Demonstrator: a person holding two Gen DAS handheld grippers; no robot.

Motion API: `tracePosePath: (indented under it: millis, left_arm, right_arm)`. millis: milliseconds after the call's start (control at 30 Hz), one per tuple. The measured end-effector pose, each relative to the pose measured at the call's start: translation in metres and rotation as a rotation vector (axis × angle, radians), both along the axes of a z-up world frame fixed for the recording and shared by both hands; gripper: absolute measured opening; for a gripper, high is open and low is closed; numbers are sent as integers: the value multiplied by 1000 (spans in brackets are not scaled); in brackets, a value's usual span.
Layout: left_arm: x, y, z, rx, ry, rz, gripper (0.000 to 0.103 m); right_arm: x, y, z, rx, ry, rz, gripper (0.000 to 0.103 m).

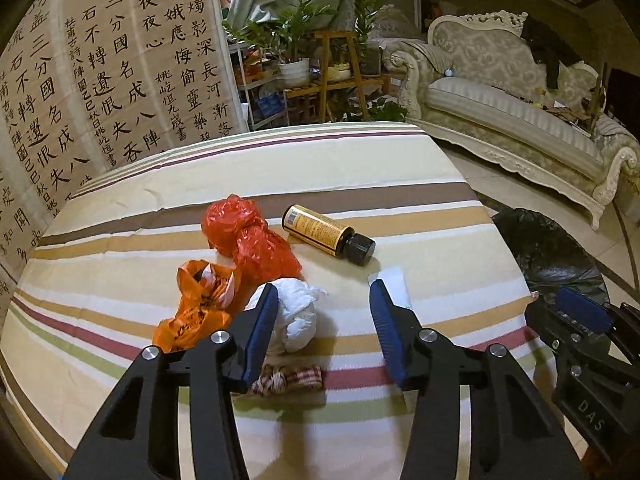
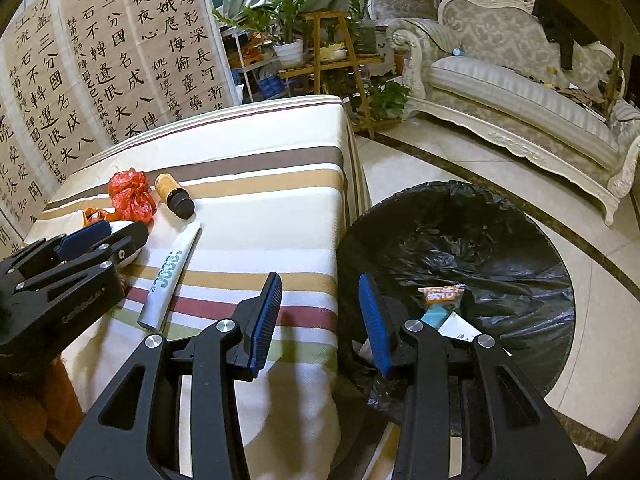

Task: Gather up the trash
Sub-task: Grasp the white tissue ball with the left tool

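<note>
Picking stage. Left gripper [image 1: 324, 320] jaws apart, empty, astride white crumpled tissue [image 1: 298, 316] beside red bag [image 1: 248, 236]; right gripper [image 2: 320, 316] part-open, empty, over bin [image 2: 460, 240] rim. Next, probably: close on tissue, carry to bin.

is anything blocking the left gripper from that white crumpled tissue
Nothing visible does. The white tissue wad lies on the striped cloth right at the left gripper, against its left finger. Its pads do not press on the wad.

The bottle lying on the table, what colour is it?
Yellow-orange bottle with a black cap, clearest in the left wrist view.
</note>
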State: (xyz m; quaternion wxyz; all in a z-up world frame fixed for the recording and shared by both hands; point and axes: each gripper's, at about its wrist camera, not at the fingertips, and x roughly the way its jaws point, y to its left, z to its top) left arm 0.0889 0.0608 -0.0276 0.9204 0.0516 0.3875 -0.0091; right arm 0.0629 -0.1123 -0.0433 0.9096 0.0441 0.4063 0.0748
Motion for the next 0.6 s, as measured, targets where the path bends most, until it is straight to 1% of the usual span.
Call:
tracePosePath:
  millis: [67, 167, 400, 533, 600]
  left_arm:
    - [1, 0, 0, 2, -3, -2, 37]
    - [3, 1, 2, 1, -6, -4, 37]
    - [-2, 10, -1, -7, -4, 20, 37]
    - [-2, 19, -2, -28, 9, 39, 44]
    - [-4, 21, -3, -44, 15, 41, 45]
  right_arm:
    - [1, 1, -1, -1, 2, 2, 39]
    - [2, 2, -2, -1, 4, 5, 39]
    - [2, 4, -2, 0, 6, 6, 39]
    - [3, 4, -4, 4, 7, 9, 39]
    - [2, 4, -5, 6, 9, 11, 39]
